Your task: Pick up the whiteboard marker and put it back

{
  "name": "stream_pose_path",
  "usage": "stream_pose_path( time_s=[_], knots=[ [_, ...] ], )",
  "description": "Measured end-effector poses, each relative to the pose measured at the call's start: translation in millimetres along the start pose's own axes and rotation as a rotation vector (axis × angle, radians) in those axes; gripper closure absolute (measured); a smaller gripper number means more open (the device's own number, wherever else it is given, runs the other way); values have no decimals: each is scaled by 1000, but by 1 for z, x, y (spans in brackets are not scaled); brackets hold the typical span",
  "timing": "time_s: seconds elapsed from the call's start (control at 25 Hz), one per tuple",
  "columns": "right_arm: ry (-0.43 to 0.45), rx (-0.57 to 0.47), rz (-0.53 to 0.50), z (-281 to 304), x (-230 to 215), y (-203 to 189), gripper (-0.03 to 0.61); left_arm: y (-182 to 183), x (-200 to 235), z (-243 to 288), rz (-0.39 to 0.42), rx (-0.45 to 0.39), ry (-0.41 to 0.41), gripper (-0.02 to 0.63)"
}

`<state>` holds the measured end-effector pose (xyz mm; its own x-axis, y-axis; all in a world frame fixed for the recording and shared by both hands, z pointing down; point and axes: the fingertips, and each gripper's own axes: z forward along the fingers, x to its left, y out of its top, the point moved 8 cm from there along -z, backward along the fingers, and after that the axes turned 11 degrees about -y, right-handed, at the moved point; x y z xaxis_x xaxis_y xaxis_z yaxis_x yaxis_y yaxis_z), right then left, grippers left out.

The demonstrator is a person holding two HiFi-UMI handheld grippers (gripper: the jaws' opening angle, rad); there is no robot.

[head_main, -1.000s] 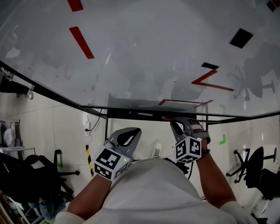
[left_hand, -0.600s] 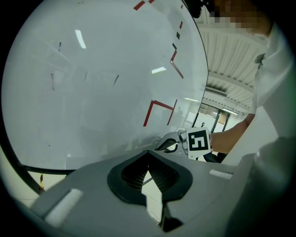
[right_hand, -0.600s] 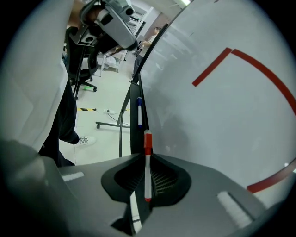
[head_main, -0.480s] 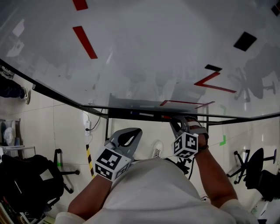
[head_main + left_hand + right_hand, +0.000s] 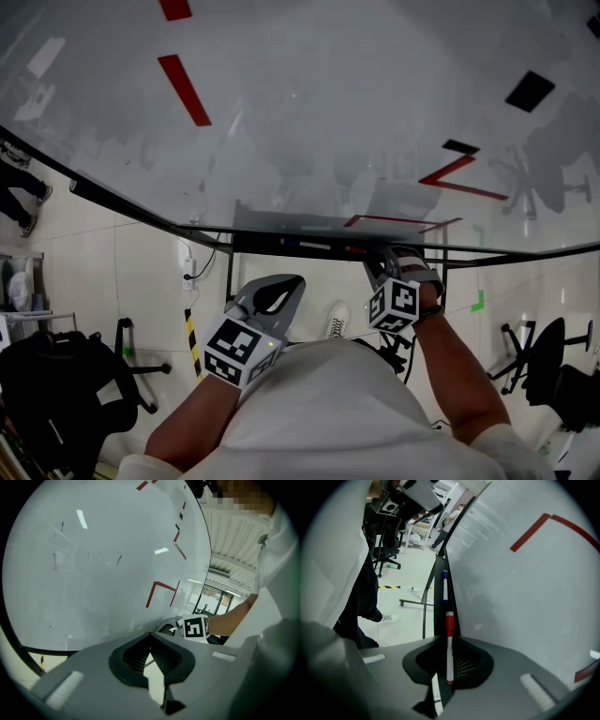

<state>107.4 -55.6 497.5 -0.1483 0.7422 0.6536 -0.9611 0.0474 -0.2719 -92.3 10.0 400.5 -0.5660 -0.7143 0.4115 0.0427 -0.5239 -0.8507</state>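
Note:
A whiteboard marker [image 5: 449, 654] with a white body and a red cap lies along the whiteboard's tray [image 5: 438, 603], in line with a blue-capped marker [image 5: 445, 584] farther on. My right gripper [image 5: 449, 638] is shut on the red-capped marker's body, hard against the board. In the head view the right gripper [image 5: 382, 264] sits at the tray [image 5: 281, 221] beside the red cap [image 5: 356, 251]. The left gripper [image 5: 286, 282] hangs below the tray, shut and holding nothing. In its own view the left gripper [image 5: 150, 634] faces the board, with the right gripper's marker cube [image 5: 195, 627] beyond it.
The whiteboard [image 5: 309, 112] carries red lines and black patches. Its stand's legs [image 5: 423, 603] rest on a pale floor. Office chairs [image 5: 544, 361] stand at the right, a black bag [image 5: 66, 384] at the left. A person [image 5: 449, 520] walks far off.
The right gripper has edged up and left, closer against the tray. The left gripper has stayed put. A passer-by at the far left has moved on.

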Motion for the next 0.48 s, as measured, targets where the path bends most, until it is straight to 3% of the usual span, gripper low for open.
stream_pose_path(
  time_s=[0.48],
  knots=[
    [3,25,19,5,1,4,534,0,1,0,-5,6,-1,598]
  ],
)
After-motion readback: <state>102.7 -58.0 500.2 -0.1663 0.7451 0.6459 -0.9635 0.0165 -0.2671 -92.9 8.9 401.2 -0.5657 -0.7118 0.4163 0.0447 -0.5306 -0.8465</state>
